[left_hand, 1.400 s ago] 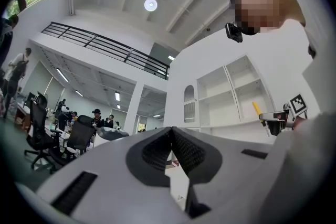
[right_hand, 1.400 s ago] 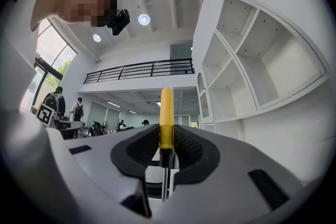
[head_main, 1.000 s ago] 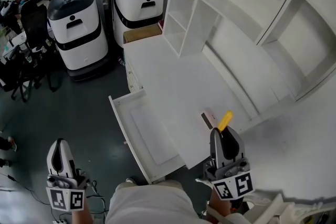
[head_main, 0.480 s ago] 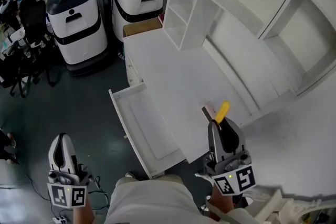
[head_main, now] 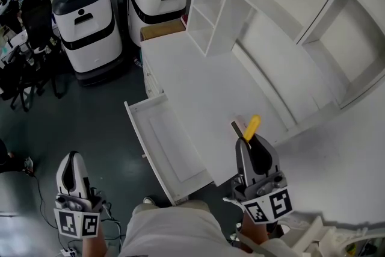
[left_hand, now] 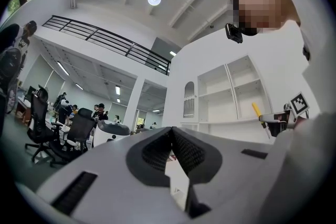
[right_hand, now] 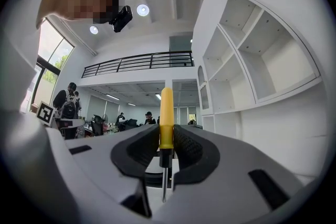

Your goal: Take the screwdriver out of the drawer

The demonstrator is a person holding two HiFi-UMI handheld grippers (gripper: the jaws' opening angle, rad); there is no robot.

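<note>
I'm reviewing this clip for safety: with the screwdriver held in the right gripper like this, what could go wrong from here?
1. The right gripper pinches only the smooth yellow handle of the screwdriver between its fingers; a quick swing might let it pivot or slip onto the desk.
2. The drawer stands pulled out just in front of the person; a step forward could knock it.

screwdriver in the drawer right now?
No: the screwdriver is clamped by its yellow handle in the right gripper, and the head view shows it over the desktop, beside the open drawer.
</note>
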